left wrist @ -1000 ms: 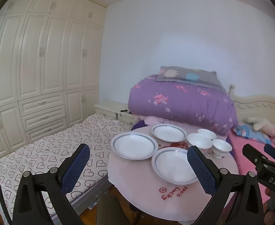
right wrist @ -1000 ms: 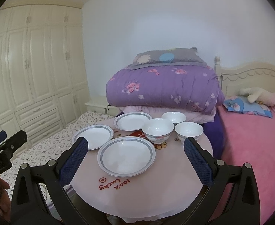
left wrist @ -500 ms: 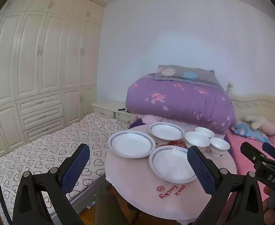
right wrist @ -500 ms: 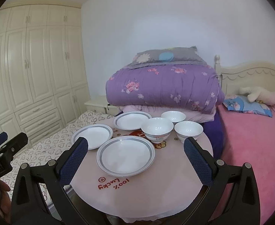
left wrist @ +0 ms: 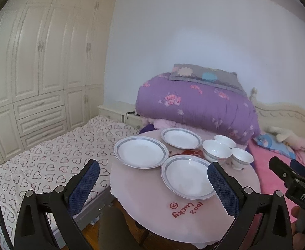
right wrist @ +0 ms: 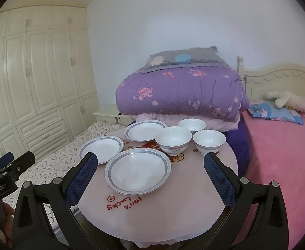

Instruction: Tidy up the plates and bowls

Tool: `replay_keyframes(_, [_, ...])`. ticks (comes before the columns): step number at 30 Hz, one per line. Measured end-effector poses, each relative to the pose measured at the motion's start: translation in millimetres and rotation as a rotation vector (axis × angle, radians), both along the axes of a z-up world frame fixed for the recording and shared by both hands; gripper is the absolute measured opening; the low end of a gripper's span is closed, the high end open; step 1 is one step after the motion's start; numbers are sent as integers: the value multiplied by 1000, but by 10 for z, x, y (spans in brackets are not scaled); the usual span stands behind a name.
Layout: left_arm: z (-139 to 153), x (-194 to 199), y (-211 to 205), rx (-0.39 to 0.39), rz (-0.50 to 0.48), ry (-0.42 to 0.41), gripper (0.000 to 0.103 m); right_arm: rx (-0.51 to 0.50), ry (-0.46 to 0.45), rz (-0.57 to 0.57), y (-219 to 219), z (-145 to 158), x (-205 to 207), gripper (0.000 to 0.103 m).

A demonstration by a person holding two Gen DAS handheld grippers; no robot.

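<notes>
Three white plates with grey rims lie on a round pink table [right wrist: 194, 204]: a near plate [right wrist: 138, 170] [left wrist: 189, 176], a left plate [right wrist: 100, 149] [left wrist: 141, 151] and a far plate [right wrist: 145, 130] [left wrist: 181, 138]. Three white bowls stand to their right: a large one [right wrist: 171, 140] [left wrist: 216, 153], a right one [right wrist: 209, 140] [left wrist: 241, 160] and a far one [right wrist: 191, 124] [left wrist: 225, 141]. My left gripper [left wrist: 152, 184] hovers open before the table's near left edge. Open too, my right gripper [right wrist: 149, 176] hangs over the near plate, touching nothing.
A folded purple quilt [right wrist: 179, 91] with a grey pillow sits behind the table. A pink bed [right wrist: 281, 150] lies to the right, a heart-patterned mattress [left wrist: 48, 158] to the left, and cream wardrobes [left wrist: 38, 62] beyond. Red "100% Lucky" lettering [right wrist: 124, 203] marks the table's front.
Both grippers have drifted slightly nearer the table, so plates and bowls look a little larger. Nothing on the table has moved, and both grippers stay open.
</notes>
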State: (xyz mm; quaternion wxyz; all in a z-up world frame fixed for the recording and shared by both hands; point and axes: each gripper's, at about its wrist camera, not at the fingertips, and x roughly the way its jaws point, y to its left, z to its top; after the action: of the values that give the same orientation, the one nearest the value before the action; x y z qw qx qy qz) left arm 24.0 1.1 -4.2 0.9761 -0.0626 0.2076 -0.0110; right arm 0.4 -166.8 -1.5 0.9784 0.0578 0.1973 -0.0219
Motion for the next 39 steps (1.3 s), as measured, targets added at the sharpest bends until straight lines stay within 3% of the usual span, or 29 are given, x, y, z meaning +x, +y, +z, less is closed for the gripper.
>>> replay_keyframes(6, [-107, 335, -23, 11, -23, 60, 102, -5, 35, 10, -84, -131, 195, 103])
replay_keyframes(18, [-704, 1592, -35, -42, -17, 364, 102, 83, 316, 136, -423, -1013, 1268, 103])
replay_keyframes(27, [-784, 2508, 39, -108, -74, 467, 100, 178, 433, 175, -686, -1379, 1889, 92])
replay_keyframes(31, [-888, 2913, 25, -102, -91, 510, 86, 222, 474, 199, -777, -1461, 2086, 80])
replay_keyframes(33, [-973, 3125, 15, -113, -101, 540, 67, 235, 493, 210, -777, -1506, 2165, 72])
replay_keyframes(39, [-1125, 3576, 33, -131, -106, 601, 35, 254, 540, 248, -709, -1614, 2336, 52])
